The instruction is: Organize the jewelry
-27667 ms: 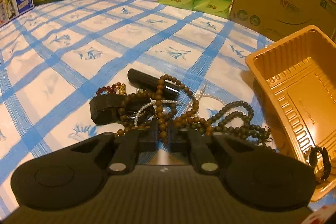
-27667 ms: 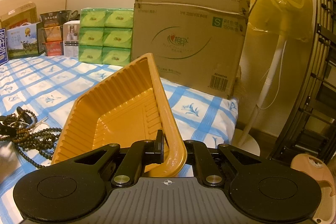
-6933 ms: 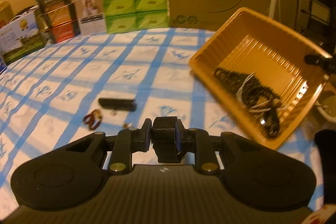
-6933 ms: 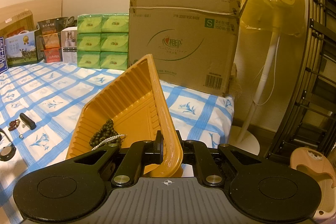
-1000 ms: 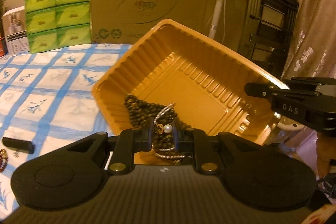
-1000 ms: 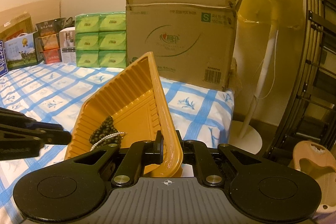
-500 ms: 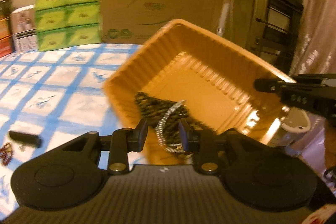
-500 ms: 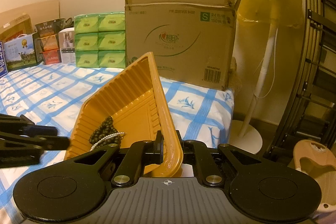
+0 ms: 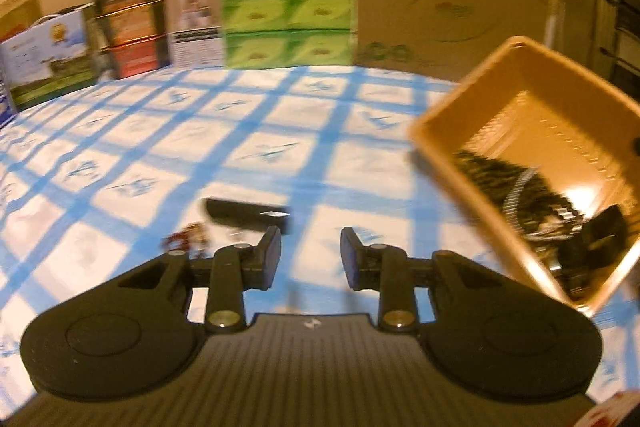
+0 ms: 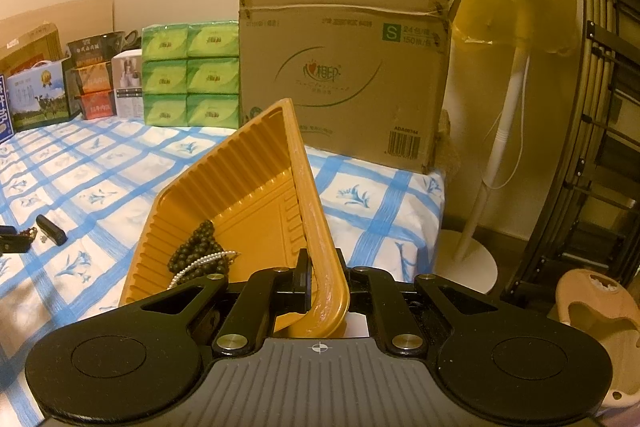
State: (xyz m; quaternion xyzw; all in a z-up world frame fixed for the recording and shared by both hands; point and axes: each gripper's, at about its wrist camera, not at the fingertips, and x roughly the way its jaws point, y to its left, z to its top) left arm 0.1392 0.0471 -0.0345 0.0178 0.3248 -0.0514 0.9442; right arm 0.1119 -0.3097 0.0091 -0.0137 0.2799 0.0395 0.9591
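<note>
My right gripper (image 10: 320, 281) is shut on the near rim of the orange plastic tray (image 10: 248, 163) and holds it tilted above the bed's corner. Dark bead strands (image 10: 198, 247) and a pearl string (image 10: 204, 261) lie in its low end. In the left wrist view the tray (image 9: 440, 147) is at the right with the beads (image 9: 500, 171) and a black piece (image 9: 596, 239) inside. My left gripper (image 9: 310, 255) is open with nothing between its fingers, hovering over the blue-checked sheet just short of a black bar (image 9: 246, 213) and a red bead bracelet (image 9: 188, 237).
A big cardboard box (image 10: 344, 67), green tissue packs (image 10: 188, 75) and several printed boxes (image 9: 128, 23) line the wall. Past the bed's right edge stand a fan pole (image 10: 500, 131) under a yellow bag, a dark rack (image 10: 600, 107) and a slipper (image 10: 592, 307).
The left gripper opened, left the pearl piece in the tray, and swung left away from the tray toward the black bar and red bracelet. The right gripper and tray stayed still.
</note>
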